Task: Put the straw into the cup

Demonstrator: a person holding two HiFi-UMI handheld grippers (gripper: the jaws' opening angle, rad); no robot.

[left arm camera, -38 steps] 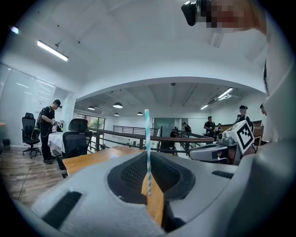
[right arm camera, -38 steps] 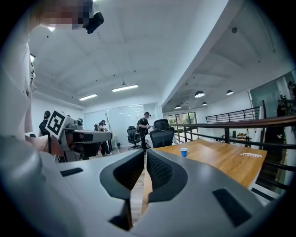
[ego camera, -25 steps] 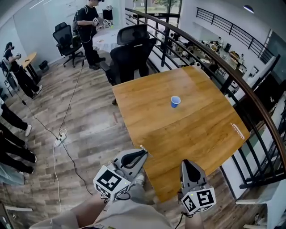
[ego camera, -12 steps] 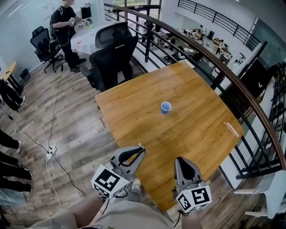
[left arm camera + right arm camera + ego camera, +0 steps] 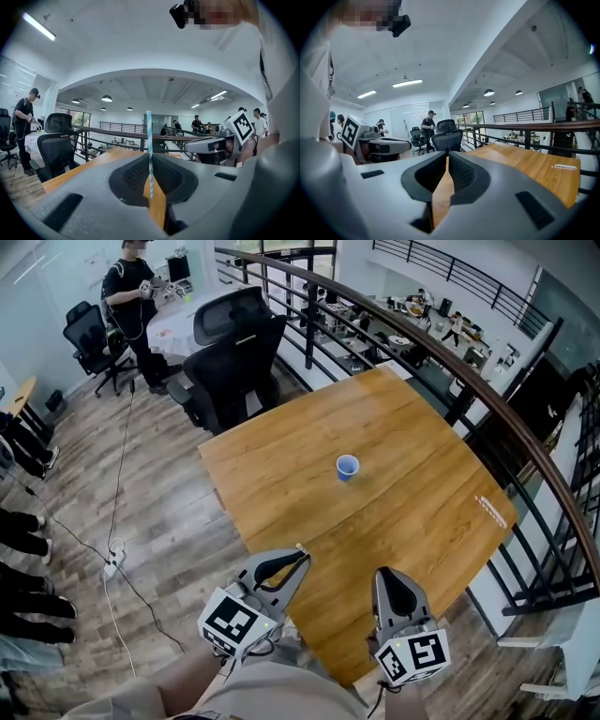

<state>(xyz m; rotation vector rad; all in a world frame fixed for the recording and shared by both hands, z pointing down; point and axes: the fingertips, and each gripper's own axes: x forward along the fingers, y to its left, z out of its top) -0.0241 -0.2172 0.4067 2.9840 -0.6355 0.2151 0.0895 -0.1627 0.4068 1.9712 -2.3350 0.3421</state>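
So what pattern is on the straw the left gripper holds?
Spiral stripes of teal-blue and white on the straw, clearest in the left gripper view.

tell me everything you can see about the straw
The straw is thin, striped blue and white, papery-looking and straight. It stands upright, clamped between the jaws of the left hand-held gripper, its top rising above them. Nothing else touches it. It is by the near edge of the table, well apart from the blue cup.

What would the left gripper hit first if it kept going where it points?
Probably the wooden table: the left gripper, shut on the straw, points across its near edge, seemingly passing right of the blue cup. Depth is unclear.
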